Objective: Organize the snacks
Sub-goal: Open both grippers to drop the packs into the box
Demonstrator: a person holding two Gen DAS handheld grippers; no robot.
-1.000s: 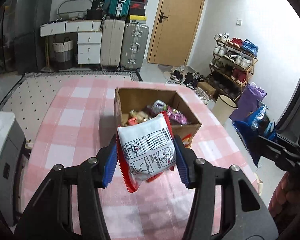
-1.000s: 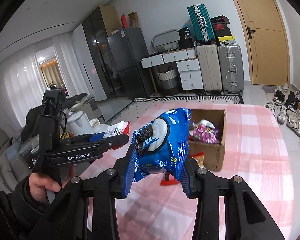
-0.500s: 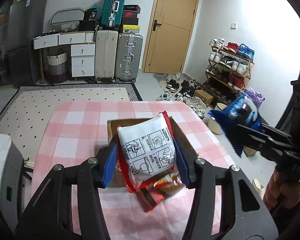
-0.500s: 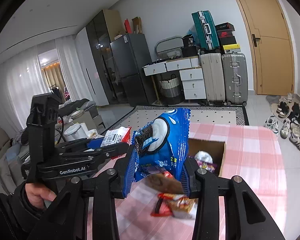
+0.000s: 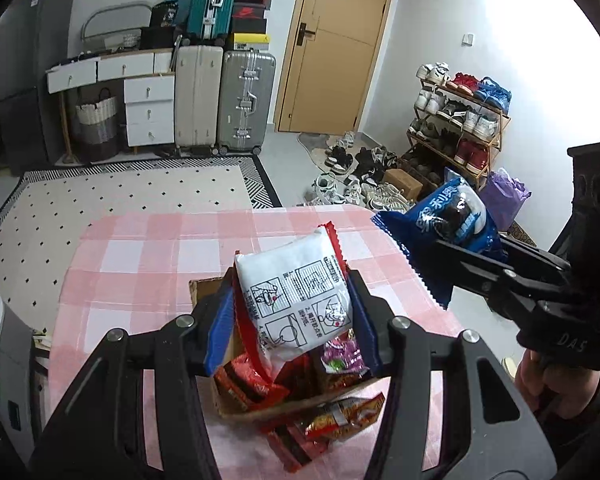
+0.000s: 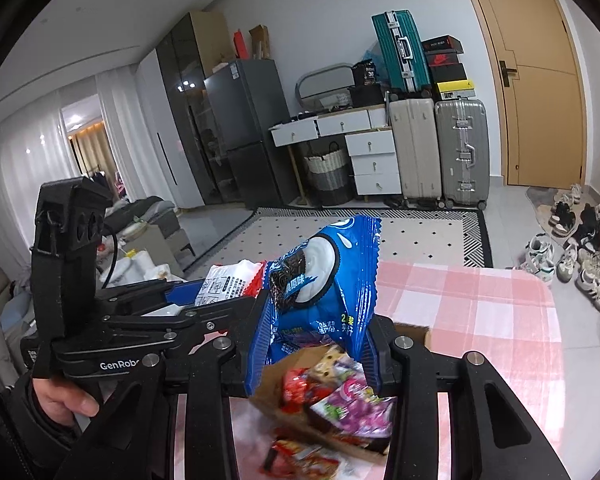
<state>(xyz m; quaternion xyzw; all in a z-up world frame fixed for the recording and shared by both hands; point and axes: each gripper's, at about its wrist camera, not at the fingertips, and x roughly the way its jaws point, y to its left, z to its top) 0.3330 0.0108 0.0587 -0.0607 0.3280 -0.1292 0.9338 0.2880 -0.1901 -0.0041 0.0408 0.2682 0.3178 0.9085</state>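
My left gripper is shut on a white snack packet with red edges, held above the open cardboard box. My right gripper is shut on a blue cookie packet, also raised over the box. The box holds several red and purple snack packs. A red packet lies on the pink checked tablecloth against the box's near side. The blue packet also shows in the left wrist view, and the white packet in the right wrist view.
The table sits in a room with a patterned rug, suitcases, white drawers, a wooden door and a shoe rack to the right. A grey cabinet stands left of the table.
Both grippers have risen and moved forward with their packets, so the box now lies below and close under them instead of ahead.
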